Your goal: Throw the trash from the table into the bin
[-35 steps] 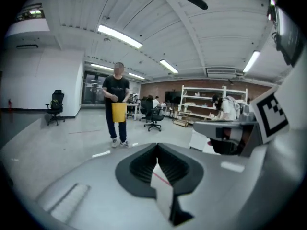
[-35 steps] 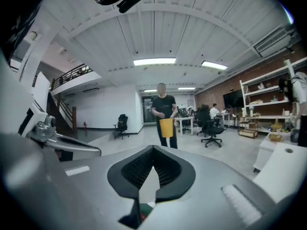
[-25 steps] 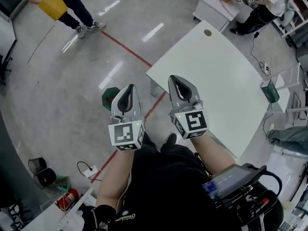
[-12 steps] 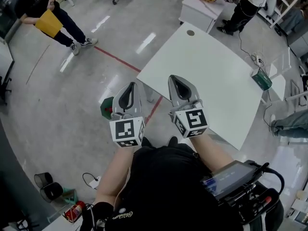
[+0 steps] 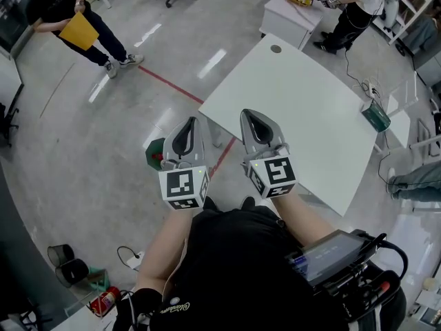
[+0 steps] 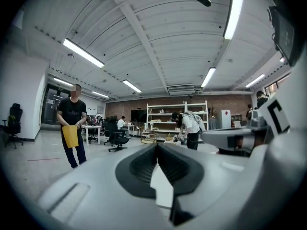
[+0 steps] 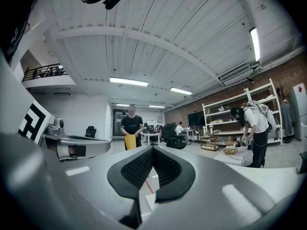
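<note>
The white table point(image 5: 303, 109) stands ahead and to the right, and its top shows no trash. A green bin point(image 5: 156, 154) sits on the floor by the table's near left corner, partly hidden behind my left gripper point(image 5: 187, 121). My right gripper point(image 5: 251, 112) hovers over the table's near edge. The two grippers are held side by side, level and raised. In the left gripper view the left gripper point(image 6: 157, 145) has its jaws meeting with nothing between them. The right gripper point(image 7: 152, 147) is shut and empty too.
A person carrying a yellow envelope point(image 5: 77, 29) stands at the far left. Other people work at a second table point(image 5: 293, 12) at the back. A red floor line point(image 5: 169, 85) runs toward the table. A green box point(image 5: 377, 116) lies right of it, and black baskets point(image 5: 62, 264) stand near left.
The view has swung a little, so the table and bin have slid slightly in the picture. Both grippers stay shut, side by side. The person with the envelope has walked a few steps.
</note>
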